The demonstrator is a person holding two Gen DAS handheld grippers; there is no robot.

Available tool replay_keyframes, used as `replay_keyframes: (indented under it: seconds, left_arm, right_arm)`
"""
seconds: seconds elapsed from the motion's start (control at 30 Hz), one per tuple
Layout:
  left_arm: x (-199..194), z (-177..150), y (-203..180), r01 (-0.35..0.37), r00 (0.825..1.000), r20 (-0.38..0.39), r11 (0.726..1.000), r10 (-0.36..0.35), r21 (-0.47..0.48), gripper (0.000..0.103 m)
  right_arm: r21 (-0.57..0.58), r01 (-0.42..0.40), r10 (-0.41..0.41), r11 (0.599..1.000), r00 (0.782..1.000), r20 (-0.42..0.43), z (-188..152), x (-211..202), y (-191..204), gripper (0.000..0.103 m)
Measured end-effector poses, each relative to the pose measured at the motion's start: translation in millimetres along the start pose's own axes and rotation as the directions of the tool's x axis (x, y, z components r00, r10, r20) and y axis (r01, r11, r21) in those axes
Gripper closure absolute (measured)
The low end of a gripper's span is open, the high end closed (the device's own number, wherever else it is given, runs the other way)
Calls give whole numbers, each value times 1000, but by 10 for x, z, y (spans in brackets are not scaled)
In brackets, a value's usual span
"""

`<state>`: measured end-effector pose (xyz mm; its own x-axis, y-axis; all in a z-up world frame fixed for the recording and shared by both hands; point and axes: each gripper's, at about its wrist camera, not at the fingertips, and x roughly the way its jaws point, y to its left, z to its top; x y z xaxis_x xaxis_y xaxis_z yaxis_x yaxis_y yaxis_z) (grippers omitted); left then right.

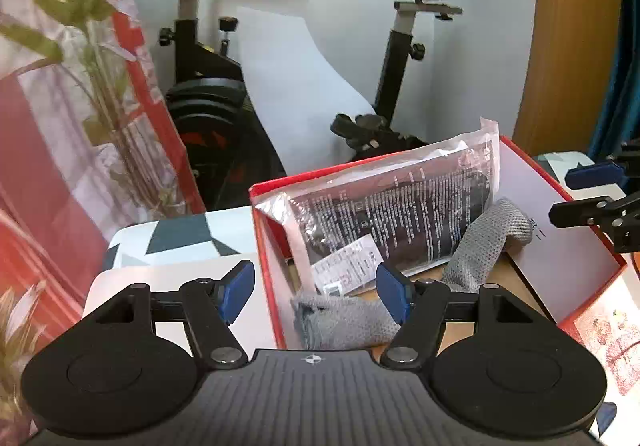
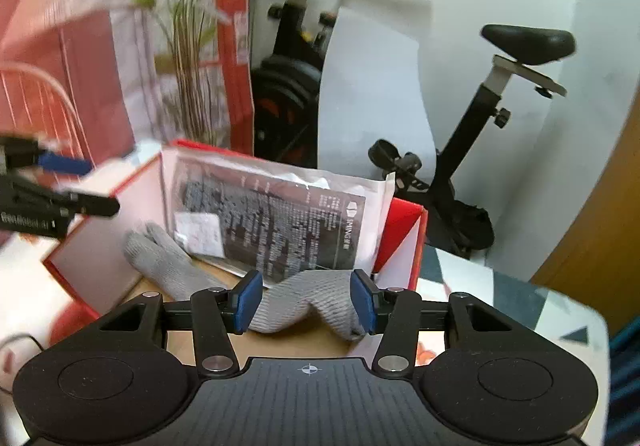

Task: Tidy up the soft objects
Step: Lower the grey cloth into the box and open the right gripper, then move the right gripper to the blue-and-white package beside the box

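The grey knitted glove [image 2: 304, 300] lies slumped inside the red box [image 1: 264, 246], on its brown floor, one end curling up against the box's white inner wall. Leaning over the glove, propped against the box's far wall, is a clear plastic packet [image 1: 400, 206] with dark printed contents and a white label. The box sits on a table with a white and dark-teal patterned cloth [image 1: 176, 238].

The right gripper [image 2: 306, 300] hangs just above the box, jaws partly apart, with the glove's middle fold showing between its blue pads [image 2: 248, 300]; they don't look to be pressing on it, so nothing is held. The left gripper [image 1: 316, 296] is over the box's near corner, jaws wider and empty, the box's red wall between them.

Behind the box stands a black exercise bike [image 1: 400, 46] against a pale wall, and off to the box's side a green leafy plant [image 1: 72, 6] before red and white panels.
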<state>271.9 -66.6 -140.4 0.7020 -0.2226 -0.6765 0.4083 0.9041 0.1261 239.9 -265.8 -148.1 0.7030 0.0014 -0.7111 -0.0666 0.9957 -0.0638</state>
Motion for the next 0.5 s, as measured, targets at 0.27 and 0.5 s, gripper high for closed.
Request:
replay_keyframes:
  seconds: [0.27, 0.5]
  left_arm:
    - [-352, -387, -46, -20, 999, 29, 998, 22, -66, 37]
    - [-572, -727, -127, 12, 1000, 6, 993, -12, -120, 40]
  right_arm:
    - [144, -62, 48, 988, 994, 103, -384, -417, 13, 57]
    - [189, -86, 69, 978, 993, 96, -760, -607, 101, 57]
